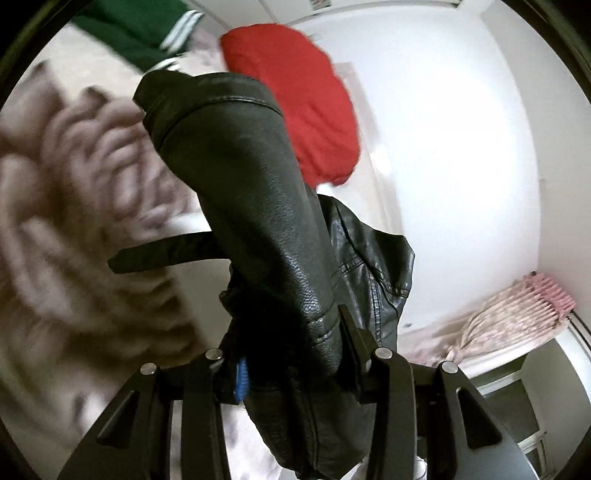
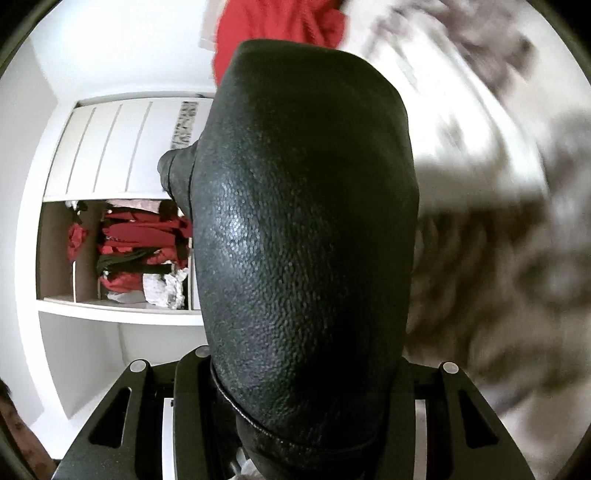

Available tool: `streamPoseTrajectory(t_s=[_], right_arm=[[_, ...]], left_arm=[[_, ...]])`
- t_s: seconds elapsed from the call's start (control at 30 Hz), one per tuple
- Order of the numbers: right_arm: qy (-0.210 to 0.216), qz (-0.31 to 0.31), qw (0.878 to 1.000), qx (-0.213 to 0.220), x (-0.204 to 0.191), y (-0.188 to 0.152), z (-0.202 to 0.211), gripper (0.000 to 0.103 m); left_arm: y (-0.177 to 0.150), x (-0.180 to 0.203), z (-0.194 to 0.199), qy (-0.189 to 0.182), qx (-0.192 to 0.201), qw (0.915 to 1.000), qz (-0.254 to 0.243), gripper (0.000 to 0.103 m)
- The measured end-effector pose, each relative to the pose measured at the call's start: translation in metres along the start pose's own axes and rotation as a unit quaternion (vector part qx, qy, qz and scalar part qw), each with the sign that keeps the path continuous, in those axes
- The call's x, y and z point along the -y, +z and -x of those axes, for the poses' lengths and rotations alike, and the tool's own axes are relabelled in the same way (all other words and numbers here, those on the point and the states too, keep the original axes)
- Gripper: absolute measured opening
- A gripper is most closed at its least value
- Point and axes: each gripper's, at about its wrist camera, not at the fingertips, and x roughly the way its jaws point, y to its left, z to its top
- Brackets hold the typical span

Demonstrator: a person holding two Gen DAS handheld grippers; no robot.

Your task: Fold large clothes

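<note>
Left wrist view: the left gripper (image 1: 286,354) is clenched on a black leather jacket (image 1: 258,206), its fingers (image 1: 352,332) pinching a stitched edge while the rest of the garment rises up and away from the camera, a strap sticking out to the left. Behind it lie a red garment (image 1: 306,110) and a green garment with white stripes (image 1: 147,33) on a bed with a blurred patterned cover (image 1: 74,192). White wall (image 1: 461,147) fills the open room to the right, with a pink curtain (image 1: 517,317) at its lower edge. Right wrist view: the right gripper (image 2: 295,387) grasps the same jacket, whose grained leather bulges over the lens and hides the fingertips. Left of it stands an open wardrobe (image 2: 110,147) with stacked red clothes (image 2: 140,240) on a shelf.
</note>
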Motion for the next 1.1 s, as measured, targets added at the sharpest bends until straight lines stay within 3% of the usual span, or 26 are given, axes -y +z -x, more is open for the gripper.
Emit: streamPoseTrajectory(t_s=[0.17, 0.33, 0.47, 0.53, 0.67, 0.8, 0.9, 0.93, 1.07, 1.1], right_arm=[[-0.01, 0.036, 0.999, -0.007, -0.015, 0.129, -0.002, 0.047], [-0.052, 0.035, 0.997, -0.045, 0.02, 0.237, -0.037, 0.047], [-0.087, 0.006, 0.994, -0.066, 0.089, 0.276, -0.057, 0.047], [-0.096, -0.008, 0.993, -0.07, 0.117, 0.294, -0.06, 0.047], [-0.113, -0.029, 0.991, -0.071, 0.146, 0.315, -0.054, 0.064], [-0.163, -0.018, 0.984, -0.07, 0.151, 0.297, -0.037, 0.075], [-0.212, -0.001, 0.976, -0.047, 0.145, 0.277, -0.022, 0.08], [-0.233, 0.007, 0.972, -0.033, 0.139, 0.272, -0.016, 0.082], [-0.343, 0.045, 0.938, 0.026, 0.099, 0.242, 0.004, 0.083], [-0.358, 0.048, 0.932, 0.035, 0.088, 0.233, 0.004, 0.083]], left_arm=[[0.023, -0.013, -0.074, -0.011, 0.029, 0.9994, 0.014, 0.036], [0.019, -0.063, -0.138, 0.01, 0.032, 0.9983, 0.048, 0.036], [0.005, -0.105, -0.186, 0.046, 0.009, 0.9977, 0.049, 0.036], [0.004, -0.114, -0.2, 0.054, -0.014, 0.9984, 0.012, 0.038], [0.013, -0.108, -0.202, 0.071, -0.071, 0.9932, -0.058, 0.043], [0.024, -0.103, -0.2, 0.107, -0.142, 0.9832, -0.039, 0.049], [0.026, -0.088, -0.195, 0.139, -0.172, 0.9729, -0.069, 0.076], [0.026, -0.079, -0.193, 0.152, -0.176, 0.9683, -0.091, 0.086], [0.023, -0.05, -0.182, 0.199, -0.175, 0.9487, -0.172, 0.091], [0.023, -0.04, -0.177, 0.213, -0.167, 0.9415, -0.201, 0.097]])
